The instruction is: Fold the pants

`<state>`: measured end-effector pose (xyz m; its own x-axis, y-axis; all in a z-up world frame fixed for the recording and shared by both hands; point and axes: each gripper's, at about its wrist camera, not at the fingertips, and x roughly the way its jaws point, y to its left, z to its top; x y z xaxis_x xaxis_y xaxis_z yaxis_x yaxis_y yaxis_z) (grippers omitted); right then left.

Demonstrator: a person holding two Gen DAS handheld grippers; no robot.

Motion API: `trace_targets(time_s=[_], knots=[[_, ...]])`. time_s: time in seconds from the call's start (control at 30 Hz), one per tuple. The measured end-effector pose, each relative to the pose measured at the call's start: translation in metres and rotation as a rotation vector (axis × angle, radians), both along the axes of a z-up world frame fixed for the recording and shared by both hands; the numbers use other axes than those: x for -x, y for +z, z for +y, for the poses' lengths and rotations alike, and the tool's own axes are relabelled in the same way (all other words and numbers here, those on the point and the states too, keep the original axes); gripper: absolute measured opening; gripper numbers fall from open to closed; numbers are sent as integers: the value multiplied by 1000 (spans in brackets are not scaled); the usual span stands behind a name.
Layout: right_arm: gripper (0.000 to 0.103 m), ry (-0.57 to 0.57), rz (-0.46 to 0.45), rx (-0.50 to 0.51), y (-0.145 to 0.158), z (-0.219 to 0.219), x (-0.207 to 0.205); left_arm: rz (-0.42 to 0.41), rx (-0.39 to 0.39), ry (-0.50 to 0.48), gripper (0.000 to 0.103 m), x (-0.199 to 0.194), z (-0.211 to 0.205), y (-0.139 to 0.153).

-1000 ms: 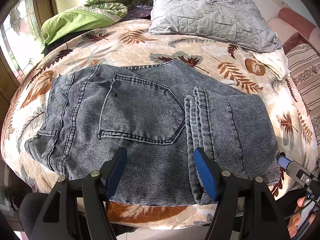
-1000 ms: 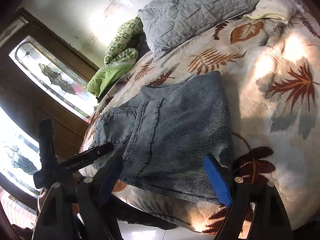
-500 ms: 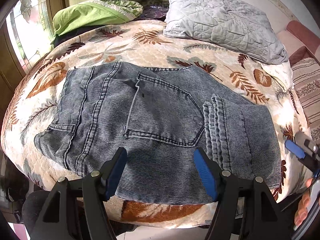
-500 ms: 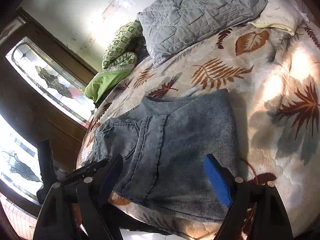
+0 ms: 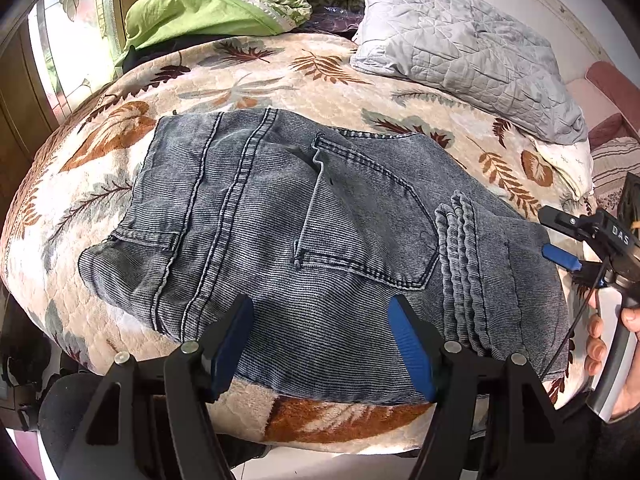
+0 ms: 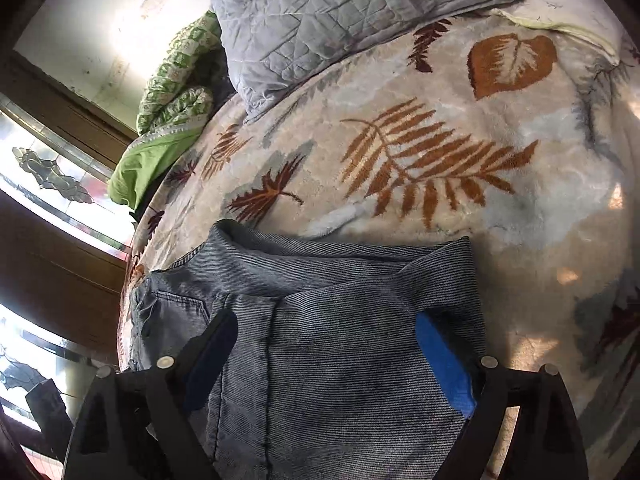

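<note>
Ribbed faded denim pants point(image 5: 304, 232) on plush fleece blanket point(image 5: 280, 80); quilted cloth pillow point(image 5: 460, 44).

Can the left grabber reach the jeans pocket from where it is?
Probably yes. The left gripper hangs open over the jeans, and the pocket lies flat just ahead of its fingers with nothing on top. The right gripper stays off to the side.

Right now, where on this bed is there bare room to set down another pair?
Free: leaf blanket between the folded jeans and the grey quilt. Also left of the jeans. Crowded: the head end, with the quilt and green bedding.
</note>
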<state>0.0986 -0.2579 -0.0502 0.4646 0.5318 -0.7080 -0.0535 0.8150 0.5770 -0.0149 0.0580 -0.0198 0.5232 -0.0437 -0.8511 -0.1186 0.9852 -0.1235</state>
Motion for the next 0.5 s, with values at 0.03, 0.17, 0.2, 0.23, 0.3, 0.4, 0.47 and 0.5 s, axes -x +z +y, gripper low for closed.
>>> trace_targets(time_s=[0.03, 0.17, 0.2, 0.23, 0.3, 0.4, 0.47, 0.5], knots=[[92, 12, -16, -4, 5, 1, 8, -7, 10, 6, 70, 1, 1, 0], [92, 27, -49, -20, 14, 1, 41, -38, 74, 32, 70, 5, 11, 4], [92, 32, -48, -23, 14, 1, 47, -51, 93, 42, 70, 6, 16, 6], [92, 42, -45, -22, 16, 2, 50, -68, 111, 63, 70, 7, 23, 9], [92, 89, -58, -13, 24, 8, 52, -106, 140, 121, 71, 7, 38, 15], [92, 176, -113, 12, 46, 27, 40, -106, 125, 149, 73, -5, 54, 18], [92, 230, -138, 29, 60, 46, 23, -99, 74, 157, 73, -15, 62, 17], [92, 257, -138, 43, 65, 57, 13, -79, 47, 149, 73, -21, 65, 12]])
